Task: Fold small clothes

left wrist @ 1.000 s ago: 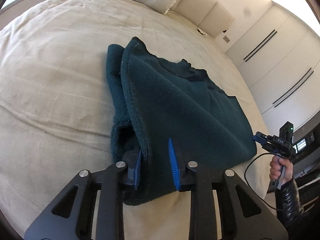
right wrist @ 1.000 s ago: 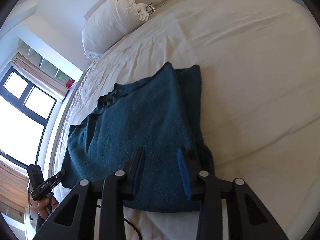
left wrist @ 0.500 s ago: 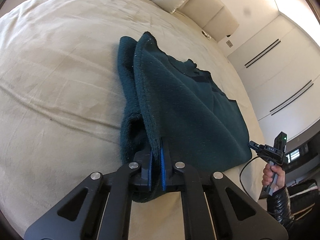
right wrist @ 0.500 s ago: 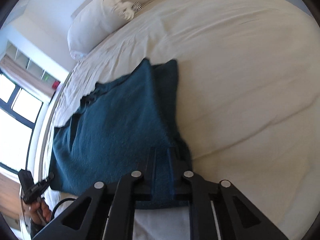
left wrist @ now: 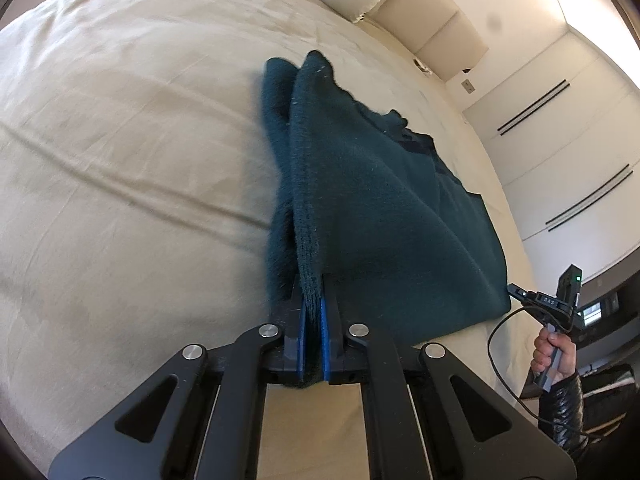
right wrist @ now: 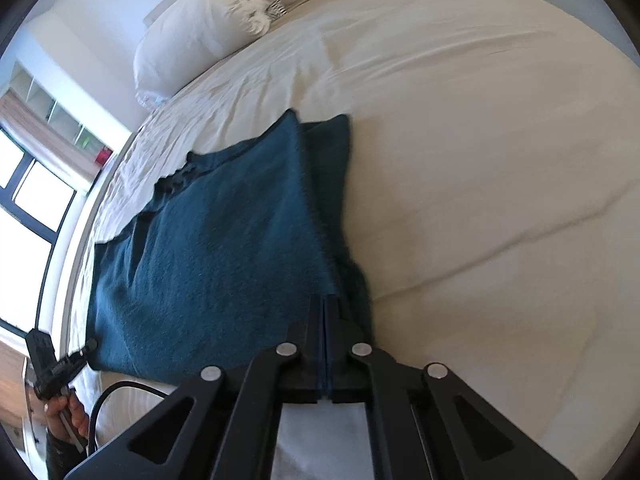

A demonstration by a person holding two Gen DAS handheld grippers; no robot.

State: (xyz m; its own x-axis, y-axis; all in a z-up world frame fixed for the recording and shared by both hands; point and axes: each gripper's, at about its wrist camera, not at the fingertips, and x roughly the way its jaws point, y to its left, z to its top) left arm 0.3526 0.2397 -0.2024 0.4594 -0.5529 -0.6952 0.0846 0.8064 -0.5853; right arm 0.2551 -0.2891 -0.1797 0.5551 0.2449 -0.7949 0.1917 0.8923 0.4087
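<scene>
A dark green fleece garment [left wrist: 384, 216] lies half-folded near the front edge of a wide cream bed [left wrist: 120, 152]. The left gripper [left wrist: 313, 320] and right gripper [right wrist: 323, 320] have just closed, each clamped on a near hem corner. Soft, thick and limp, it should drape, so corner grips suit.

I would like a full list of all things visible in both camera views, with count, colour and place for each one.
garment: one, dark teal, lying partly folded on the bed, near edge pinched by both grippers
bed: one, cream sheet, under the garment
pillow: one, white, at the head of the bed
wardrobe doors: white with dark handles, beside the bed
window: dark frame, bright, at the bedside
left gripper: black with blue pads, shut on the garment
right gripper: black, shut on the garment
</scene>
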